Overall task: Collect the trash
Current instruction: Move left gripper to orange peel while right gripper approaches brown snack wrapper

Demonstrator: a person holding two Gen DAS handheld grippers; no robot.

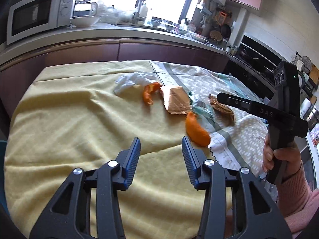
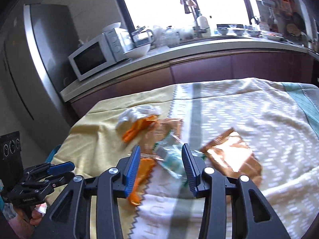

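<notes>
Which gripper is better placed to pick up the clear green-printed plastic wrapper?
Right gripper: its open fingers frame the clear green-printed plastic wrapper. The left gripper hangs over bare yellow cloth.

Bare yellow cloth point(image 1: 69, 129) lies open before the left tongs point(image 1: 161, 149); an orange peel point(image 1: 197, 131), wrappers point(image 1: 177, 101) and a tissue point(image 1: 131, 80) crowd the desk beyond.

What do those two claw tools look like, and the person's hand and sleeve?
Both the left gripper and the right gripper are matte black plastic with silver pivot bolts and blue ribbed finger pads. White "DAS" lettering marks the right one's body. The right hand is bare, with a pink knitted sleeve.
</notes>
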